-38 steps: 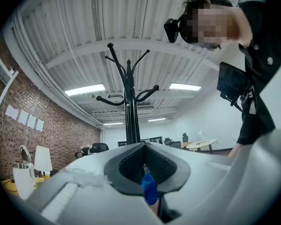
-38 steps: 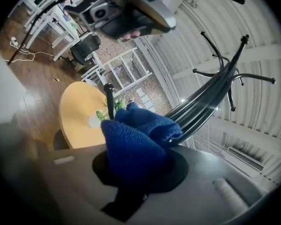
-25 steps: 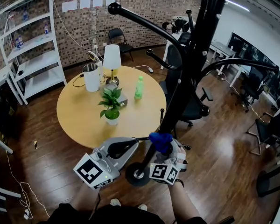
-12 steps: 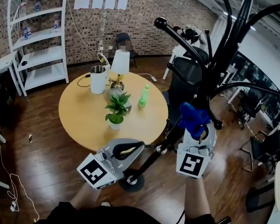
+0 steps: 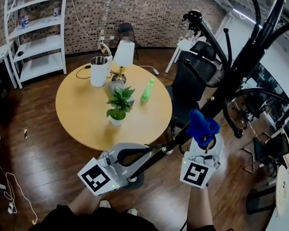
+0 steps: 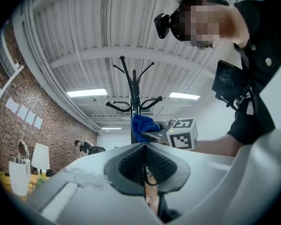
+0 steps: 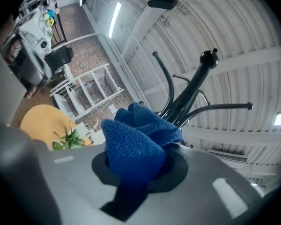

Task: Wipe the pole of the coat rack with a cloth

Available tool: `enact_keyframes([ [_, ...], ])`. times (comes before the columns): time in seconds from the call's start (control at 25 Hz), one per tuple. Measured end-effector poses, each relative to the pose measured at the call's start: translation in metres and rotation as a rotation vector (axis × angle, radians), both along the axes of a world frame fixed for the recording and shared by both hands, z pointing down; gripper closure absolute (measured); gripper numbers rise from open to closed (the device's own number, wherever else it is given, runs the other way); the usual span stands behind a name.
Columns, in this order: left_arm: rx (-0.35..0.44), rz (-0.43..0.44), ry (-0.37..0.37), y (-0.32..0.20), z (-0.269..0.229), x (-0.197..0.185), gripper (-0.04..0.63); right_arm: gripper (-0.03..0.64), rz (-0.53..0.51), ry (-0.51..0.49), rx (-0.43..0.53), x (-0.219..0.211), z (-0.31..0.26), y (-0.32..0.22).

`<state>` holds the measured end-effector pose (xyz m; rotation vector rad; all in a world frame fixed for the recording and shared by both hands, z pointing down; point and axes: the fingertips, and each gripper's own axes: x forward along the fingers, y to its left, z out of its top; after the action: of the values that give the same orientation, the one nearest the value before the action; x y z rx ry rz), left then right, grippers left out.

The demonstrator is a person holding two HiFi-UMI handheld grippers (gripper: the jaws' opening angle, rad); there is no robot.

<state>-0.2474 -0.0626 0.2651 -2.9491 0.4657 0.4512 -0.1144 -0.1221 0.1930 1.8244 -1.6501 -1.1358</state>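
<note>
Head view: right gripper (image 5: 203,139) jaws clamped tight on cloth (image 5: 201,125), with the bunched end sticking out so the wad does the rubbing. It looks pressed on the coat rack pole (image 5: 233,78), low down, off the surface's (image 5: 82,114) right edge. Cloth is blue, nubby, folded thick. Left gripper (image 5: 129,154) jaws closed, empty, low near the pole's foot, probably keeping clear.

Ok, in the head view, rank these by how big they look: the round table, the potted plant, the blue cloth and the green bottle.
1. round table, by far the largest.
2. potted plant and blue cloth look about alike; the cloth is nearer the camera, so I won't rank them.
3. green bottle, smallest.
</note>
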Motion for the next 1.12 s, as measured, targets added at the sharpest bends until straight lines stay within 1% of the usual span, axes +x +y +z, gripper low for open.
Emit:
enact_keyframes([
  [0.12, -0.038, 0.038, -0.017, 0.003, 0.017, 0.008, 0.592, 0.543, 0.021, -0.047, -0.152, 0.003, 0.061, -0.004],
  [0.28, -0.088, 0.055, -0.084, 0.01, 0.059, 0.017, 0.592, 0.543, 0.037, -0.081, -0.341, 0.003, 0.149, -0.006],
  [0.4, -0.13, 0.049, -0.119, 0.016, 0.082, 0.022, 0.592, 0.543, 0.026, -0.147, -0.407, 0.006, 0.192, -0.006],
  [0.48, -0.138, 0.031, -0.14, 0.02, 0.092, 0.025, 0.592, 0.543, 0.018, -0.183, -0.439, 0.011, 0.214, -0.007],
  [0.6, -0.17, -0.025, -0.175, 0.027, 0.11, 0.024, 0.592, 0.543, -0.019, -0.234, -0.531, 0.013, 0.259, -0.003],
  [0.68, -0.189, -0.064, -0.204, 0.032, 0.119, 0.023, 0.592, 0.543, -0.048, -0.25, -0.571, 0.012, 0.28, 0.002],
  [0.76, -0.185, -0.091, -0.222, 0.037, 0.122, 0.024, 0.592, 0.543, -0.065, -0.251, -0.596, 0.012, 0.293, 0.005],
  [0.84, -0.177, -0.104, -0.228, 0.043, 0.124, 0.026, 0.592, 0.543, -0.082, -0.248, -0.594, 0.01, 0.298, 0.009],
  [1.0, -0.171, -0.135, -0.217, 0.042, 0.135, 0.026, 0.592, 0.543, -0.113, -0.196, -0.484, 0.007, 0.282, 0.007],
  [1.12, -0.146, -0.149, -0.186, 0.035, 0.158, 0.026, 0.592, 0.543, -0.156, -0.169, -0.398, 0.003, 0.281, 0.01],
])
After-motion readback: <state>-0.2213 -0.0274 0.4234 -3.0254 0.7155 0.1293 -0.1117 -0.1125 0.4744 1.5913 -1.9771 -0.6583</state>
